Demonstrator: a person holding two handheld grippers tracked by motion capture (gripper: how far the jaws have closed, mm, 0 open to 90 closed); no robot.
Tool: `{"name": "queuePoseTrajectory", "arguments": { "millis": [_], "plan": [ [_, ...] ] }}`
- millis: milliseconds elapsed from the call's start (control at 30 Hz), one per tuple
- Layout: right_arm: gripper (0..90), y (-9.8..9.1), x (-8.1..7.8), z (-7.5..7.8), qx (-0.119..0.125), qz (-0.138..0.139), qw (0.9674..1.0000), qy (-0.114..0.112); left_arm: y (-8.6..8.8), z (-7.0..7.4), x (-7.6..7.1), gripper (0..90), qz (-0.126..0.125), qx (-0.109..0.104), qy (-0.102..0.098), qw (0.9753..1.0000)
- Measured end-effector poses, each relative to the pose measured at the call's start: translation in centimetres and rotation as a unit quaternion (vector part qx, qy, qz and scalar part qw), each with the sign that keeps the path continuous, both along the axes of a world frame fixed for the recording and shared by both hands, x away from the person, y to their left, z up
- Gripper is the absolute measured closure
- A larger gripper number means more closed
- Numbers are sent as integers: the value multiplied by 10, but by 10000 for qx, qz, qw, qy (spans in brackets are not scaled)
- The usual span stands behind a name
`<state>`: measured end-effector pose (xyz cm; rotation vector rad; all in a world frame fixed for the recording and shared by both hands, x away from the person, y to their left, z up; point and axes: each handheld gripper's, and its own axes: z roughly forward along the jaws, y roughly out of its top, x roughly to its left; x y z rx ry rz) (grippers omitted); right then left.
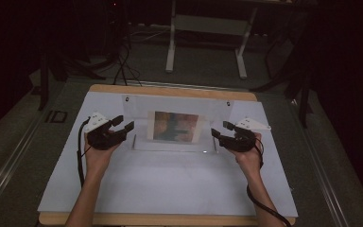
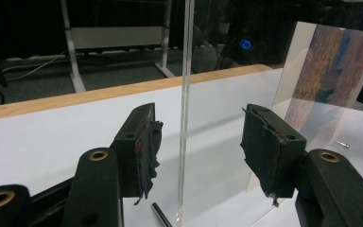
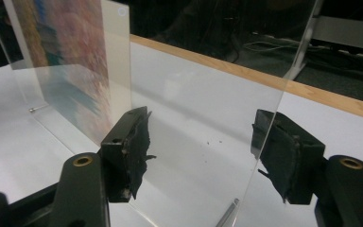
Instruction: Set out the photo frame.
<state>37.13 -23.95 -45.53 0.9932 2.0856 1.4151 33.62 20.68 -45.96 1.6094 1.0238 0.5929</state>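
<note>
A clear acrylic picture frame [image 1: 217,113] stands upright on the white sheet [image 1: 170,184], with a colourful print [image 1: 176,126] in its middle. My left gripper [image 1: 127,122] is at the frame's left edge. In the left gripper view that edge [image 2: 185,94] rises between the open gripper's [image 2: 201,151] two pads without touching either. My right gripper [image 1: 219,128] is at the frame's right edge. In the right gripper view the panel's edge [image 3: 283,94] runs close by the right-hand pad [image 3: 279,161], while the other pad stands well clear; the gripper [image 3: 201,151] is open.
Small metal pins [image 2: 342,144] hold the frame near its base, one [image 3: 227,213] just below my right jaws. The wooden tabletop's far edge [image 1: 170,91] lies right behind the frame. Beyond it are grey carpet, cables and a white stand [image 1: 207,28].
</note>
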Motion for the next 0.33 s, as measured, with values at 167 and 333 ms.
{"name": "queuePoseTrajectory", "arguments": {
  "millis": [167, 333],
  "plan": [
    [361, -4, -2, 6, 69, 14, 10000, -50, 2, 5, -2, 458, -24, 15, -10, 10000],
    [360, -11, -4, 14, 163, -8, 9998, -99, 9, 9, -3, 458, 20, -25, -21, 10000]
  ]
}}
